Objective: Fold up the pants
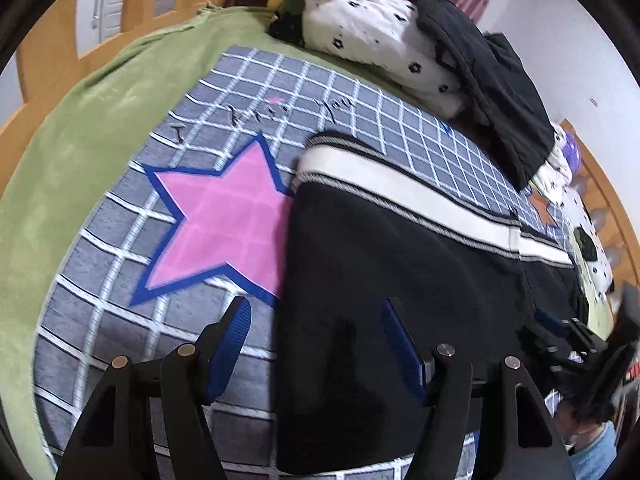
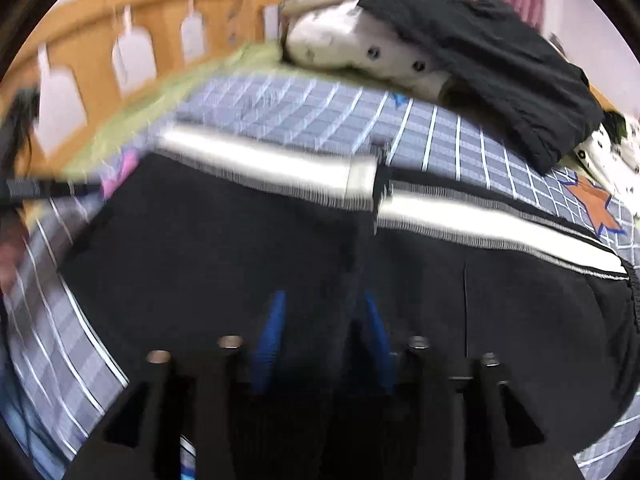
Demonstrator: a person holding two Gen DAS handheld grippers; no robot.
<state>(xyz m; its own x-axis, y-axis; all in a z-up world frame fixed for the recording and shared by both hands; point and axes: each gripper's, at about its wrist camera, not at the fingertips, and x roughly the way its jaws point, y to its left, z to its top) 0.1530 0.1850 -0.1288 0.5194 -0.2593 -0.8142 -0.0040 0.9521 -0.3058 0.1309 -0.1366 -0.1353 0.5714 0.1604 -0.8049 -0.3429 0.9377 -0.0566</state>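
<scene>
Black pants (image 1: 380, 264) with a white side stripe (image 1: 400, 184) lie folded on a grey checked blanket (image 1: 120, 260). My left gripper (image 1: 316, 308) is open, its fingers straddling the pants' left edge, holding nothing. The right gripper shows at the right of the left wrist view (image 1: 560, 328), low over the pants. In the blurred right wrist view the pants (image 2: 200, 240) fill the middle, and my right gripper (image 2: 322, 300) hovers over them with blue pads apart; a black fold lies between the pads, grip unclear.
A pink star (image 1: 224, 224) marks the blanket. A green sheet (image 1: 80, 140) lies beneath. Pillows (image 1: 372, 40) and a black garment (image 1: 500, 92) are heaped at the far side. A wooden bed rail (image 2: 120, 28) borders the bed.
</scene>
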